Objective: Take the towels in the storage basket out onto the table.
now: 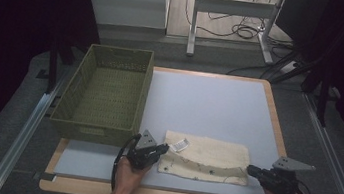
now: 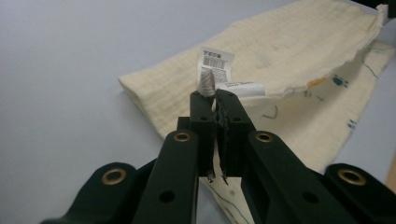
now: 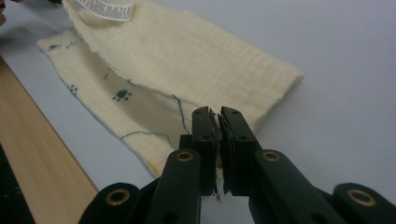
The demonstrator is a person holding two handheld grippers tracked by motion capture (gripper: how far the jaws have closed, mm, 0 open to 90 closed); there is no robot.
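Both grippers, left [image 1: 165, 149] and right [image 1: 250, 170], pinch the half-folded cloth [image 1: 212, 155] between them; basket [image 1: 102, 93] beyond left gripper awaits.

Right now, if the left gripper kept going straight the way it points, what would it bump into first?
Most likely the white label, just beyond the jaws of the left gripper, which are shut on the cream cloth. Past it, more cloth stretches toward the right gripper. Depth is hard to judge.

Your cream muslin cloth [image 1: 205, 158] lies folded on the pale tabletop near the front edge, small dark prints showing on its lower layer, upper layer lifted slightly, a white barcode tag [image 2: 216, 63] at its left end.
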